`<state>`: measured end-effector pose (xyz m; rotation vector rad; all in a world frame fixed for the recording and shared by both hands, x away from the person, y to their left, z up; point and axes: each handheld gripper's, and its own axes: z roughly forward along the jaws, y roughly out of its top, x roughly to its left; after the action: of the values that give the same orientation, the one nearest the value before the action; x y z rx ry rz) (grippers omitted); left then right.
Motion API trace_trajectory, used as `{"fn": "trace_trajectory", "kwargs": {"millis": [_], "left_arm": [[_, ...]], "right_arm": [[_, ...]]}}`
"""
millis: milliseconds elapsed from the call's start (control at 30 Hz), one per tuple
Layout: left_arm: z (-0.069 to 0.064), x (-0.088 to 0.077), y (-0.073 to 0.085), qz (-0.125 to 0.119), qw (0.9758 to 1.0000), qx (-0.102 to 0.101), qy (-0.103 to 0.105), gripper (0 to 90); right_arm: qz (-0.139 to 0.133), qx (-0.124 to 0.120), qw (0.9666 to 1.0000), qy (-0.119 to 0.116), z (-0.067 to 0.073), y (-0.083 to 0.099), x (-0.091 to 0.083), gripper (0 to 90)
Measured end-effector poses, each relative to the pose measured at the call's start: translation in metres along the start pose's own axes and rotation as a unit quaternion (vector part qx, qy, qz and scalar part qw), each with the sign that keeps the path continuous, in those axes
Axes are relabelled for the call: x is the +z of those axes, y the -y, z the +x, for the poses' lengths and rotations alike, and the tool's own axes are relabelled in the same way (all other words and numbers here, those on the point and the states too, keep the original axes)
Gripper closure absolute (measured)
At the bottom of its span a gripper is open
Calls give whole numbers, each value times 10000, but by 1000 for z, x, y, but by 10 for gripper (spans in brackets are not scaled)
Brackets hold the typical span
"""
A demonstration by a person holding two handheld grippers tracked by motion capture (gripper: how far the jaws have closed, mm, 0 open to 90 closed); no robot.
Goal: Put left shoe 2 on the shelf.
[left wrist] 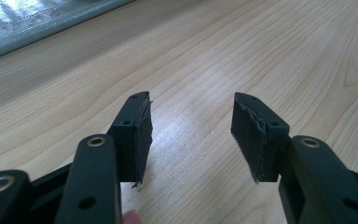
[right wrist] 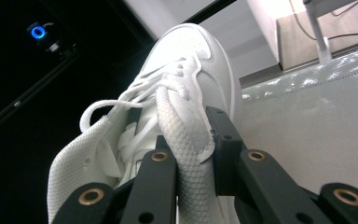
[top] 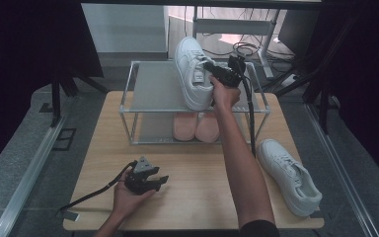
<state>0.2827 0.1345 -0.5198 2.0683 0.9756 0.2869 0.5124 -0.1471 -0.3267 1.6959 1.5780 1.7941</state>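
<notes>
A white sneaker is at the right part of the rack's top shelf, toe pointing away from me. My right gripper is shut on the mesh padded edge of its opening, which is pinched between both jaws; the laces and toe stretch ahead. Whether the sole rests on the shelf I cannot tell. A second white sneaker lies on the wooden table at the right. My left gripper rests low over the table near the front left, open with nothing between its fingers.
A pair of pink shoes stands on the rack's lower shelf. The rack has a thin metal frame and grey shelves. Cables trail from both grippers. Dark curtains and stands flank the table; bare wood lies ahead of the left gripper.
</notes>
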Motion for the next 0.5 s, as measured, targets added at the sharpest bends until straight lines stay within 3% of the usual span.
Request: {"fn": "trace_trajectory", "kwargs": {"millis": [233, 367, 433, 500], "left_arm": [[0, 1, 0, 14, 10000, -1, -8, 487], [0, 1, 0, 13, 10000, -1, -19, 486], [0, 1, 0, 12, 10000, -5, -16, 487], [0, 2, 0, 17, 10000, -14, -10, 486]], "right_arm": [[190, 114, 9996, 151, -2, 4, 14, 757], [293, 137, 9993, 192, -3, 6, 21, 678], [361, 291, 9989, -22, -5, 6, 23, 560], [242, 282, 9992, -122, -3, 4, 19, 558]]}}
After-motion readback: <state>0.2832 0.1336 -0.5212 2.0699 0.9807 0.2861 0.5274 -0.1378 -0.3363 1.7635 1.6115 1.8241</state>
